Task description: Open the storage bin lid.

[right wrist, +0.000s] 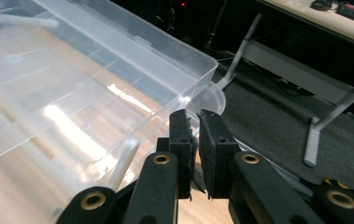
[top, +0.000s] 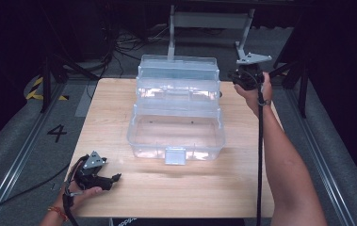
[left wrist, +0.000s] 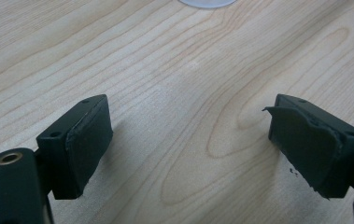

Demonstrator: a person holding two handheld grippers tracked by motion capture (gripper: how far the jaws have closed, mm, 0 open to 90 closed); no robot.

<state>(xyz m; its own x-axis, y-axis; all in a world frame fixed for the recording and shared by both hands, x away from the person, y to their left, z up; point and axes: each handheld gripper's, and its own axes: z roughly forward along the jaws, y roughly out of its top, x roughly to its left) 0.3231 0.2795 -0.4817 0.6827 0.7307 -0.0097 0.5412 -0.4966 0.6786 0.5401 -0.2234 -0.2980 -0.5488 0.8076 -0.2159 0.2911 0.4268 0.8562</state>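
My right gripper [top: 246, 77] hangs at the far right corner of the clear plastic box [top: 176, 113], its jaws all but pressed together with only a thin slit between them and nothing caught there, just beside the box's rim. The box stands open in the middle of the wooden table [top: 176, 188], its tiers stepped back and its latch facing me. My left gripper [top: 112, 179] rests near the table's front left edge, jaws spread wide over bare wood, well apart from the box.
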